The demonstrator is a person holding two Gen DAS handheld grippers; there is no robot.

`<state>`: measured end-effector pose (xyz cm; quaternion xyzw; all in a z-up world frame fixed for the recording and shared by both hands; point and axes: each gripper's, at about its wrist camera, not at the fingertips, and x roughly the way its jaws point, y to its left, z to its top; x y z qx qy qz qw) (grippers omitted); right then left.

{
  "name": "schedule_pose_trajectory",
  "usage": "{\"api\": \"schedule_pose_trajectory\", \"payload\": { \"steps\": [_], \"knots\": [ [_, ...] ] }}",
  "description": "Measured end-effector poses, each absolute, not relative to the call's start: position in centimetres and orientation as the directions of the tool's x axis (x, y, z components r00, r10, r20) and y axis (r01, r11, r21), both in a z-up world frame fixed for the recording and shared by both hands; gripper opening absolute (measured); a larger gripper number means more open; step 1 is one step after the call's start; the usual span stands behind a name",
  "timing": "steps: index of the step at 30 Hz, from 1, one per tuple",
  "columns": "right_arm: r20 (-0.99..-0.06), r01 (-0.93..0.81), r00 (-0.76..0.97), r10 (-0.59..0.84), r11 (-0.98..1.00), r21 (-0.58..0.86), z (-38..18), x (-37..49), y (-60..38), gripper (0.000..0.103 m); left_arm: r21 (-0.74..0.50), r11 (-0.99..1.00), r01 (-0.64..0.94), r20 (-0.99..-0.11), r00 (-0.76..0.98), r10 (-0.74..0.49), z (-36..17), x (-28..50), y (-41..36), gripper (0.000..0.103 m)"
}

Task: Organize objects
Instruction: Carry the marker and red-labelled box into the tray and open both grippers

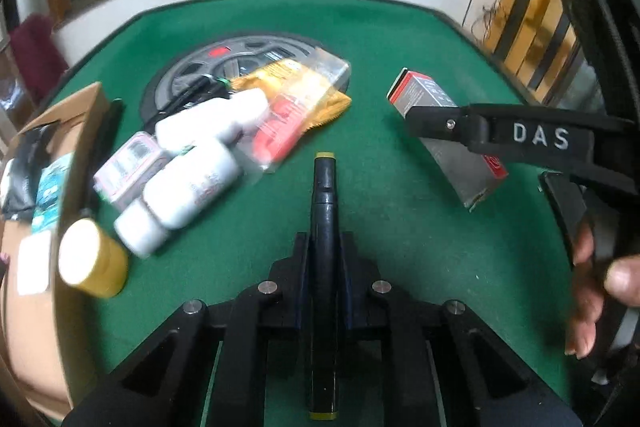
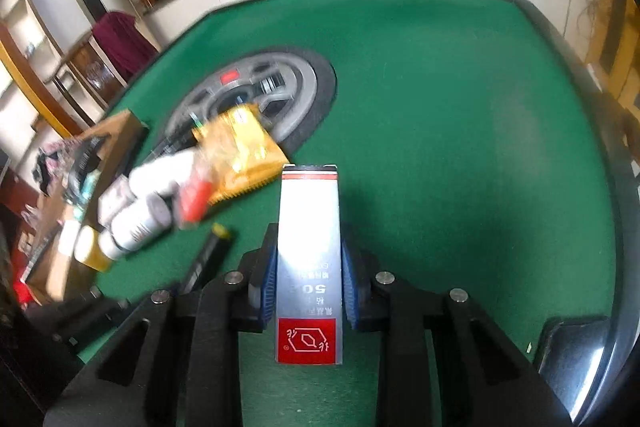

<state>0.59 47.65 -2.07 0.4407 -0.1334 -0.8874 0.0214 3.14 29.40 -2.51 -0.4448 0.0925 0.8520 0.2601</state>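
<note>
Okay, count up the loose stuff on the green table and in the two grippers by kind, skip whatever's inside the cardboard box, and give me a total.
White bottles: 3
Black marker with yellow ends, in the left gripper: 1
Grey and red carton, in the right gripper: 1
Yellow-lidded jar: 1
Orange packet: 1
Small pink box: 1
Total: 8

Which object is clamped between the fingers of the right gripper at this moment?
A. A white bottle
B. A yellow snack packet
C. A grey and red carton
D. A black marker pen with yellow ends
C: in the right wrist view the right gripper has its blue pads pressed on both sides of the grey and red carton, above the green table.
</note>
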Motion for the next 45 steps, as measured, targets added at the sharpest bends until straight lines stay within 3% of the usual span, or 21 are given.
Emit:
{"api": "schedule_pose_trajectory", "payload": {
  "steps": [13, 33, 45],
  "knots": [
    [-0.735, 0.082, -0.621, -0.273, -0.955, 0.285, -1.0, 1.9, 41.9, 0.024, -0.033, -0.923, -0.383, -0.726, -0.626, 0.286, -0.1, 3.6, 23.3, 0.012],
    [-0.713, 0.248, -0.612, -0.342, -0.939, 0.238, 1.6, 2.2, 32.1, 0.024, -0.112, -0.96, -0.258, -0.622, -0.735, 0.27, 3.2, 2.5, 14.2, 0.012],
    [-0.737, 0.372, -0.539, -0.407, -0.901, 0.225, 1.0, -1.4, 22.2, 0.025, -0.183, -0.978, -0.096, -0.658, -0.728, 0.195, 0.7, -1.9, 5.0, 0.012]
  ]
}}
